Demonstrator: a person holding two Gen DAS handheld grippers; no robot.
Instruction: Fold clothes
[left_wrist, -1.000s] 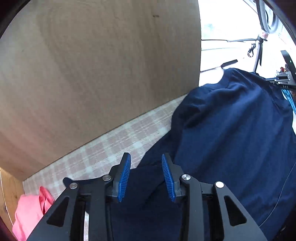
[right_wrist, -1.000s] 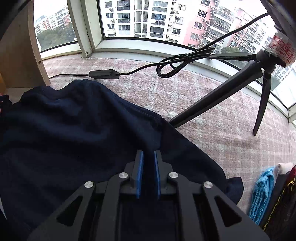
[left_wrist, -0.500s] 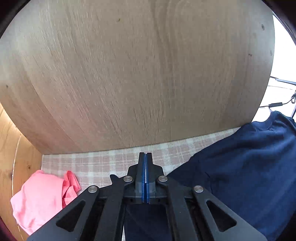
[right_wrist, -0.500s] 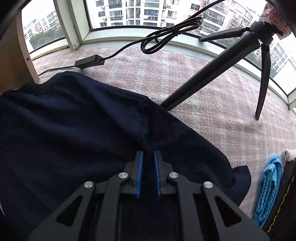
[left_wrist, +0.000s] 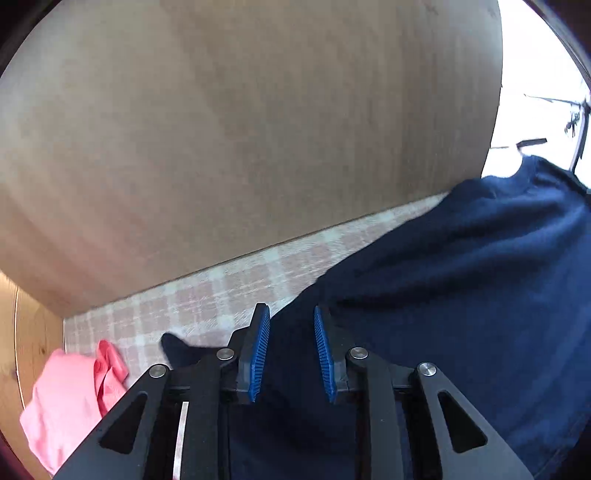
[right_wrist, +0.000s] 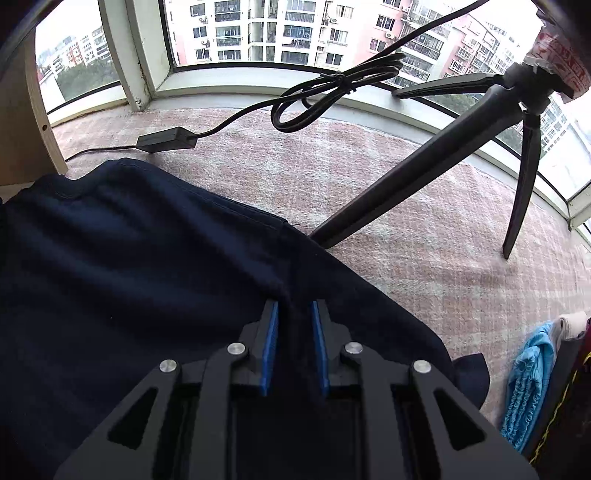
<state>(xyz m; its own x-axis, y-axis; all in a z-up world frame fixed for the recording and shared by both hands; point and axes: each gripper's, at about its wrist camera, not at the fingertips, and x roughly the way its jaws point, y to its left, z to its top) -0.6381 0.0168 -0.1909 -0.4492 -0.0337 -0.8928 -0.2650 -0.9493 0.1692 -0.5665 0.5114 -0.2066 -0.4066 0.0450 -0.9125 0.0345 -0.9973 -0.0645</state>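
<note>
Navy garment (right_wrist: 140, 266) spread over checked pink cloth (right_wrist: 388, 206), black tripod (right_wrist: 424, 173) leg at its upper-right edge, pink garment (left_wrist: 62, 402) lower left, left tongs (left_wrist: 288, 350) and right tongs (right_wrist: 293, 343) opening, navy fabric between blue ribbed pads.

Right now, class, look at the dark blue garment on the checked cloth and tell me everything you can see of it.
The dark blue garment is plain navy, a soft knit by its look, with a stitched seam along its far edge. It lies spread and rumpled on the pink checked cloth, one edge close to the wooden panel. A tripod leg meets its far corner. Both grippers are opening, left gripper and right gripper, with fabric between their fingers.
</note>
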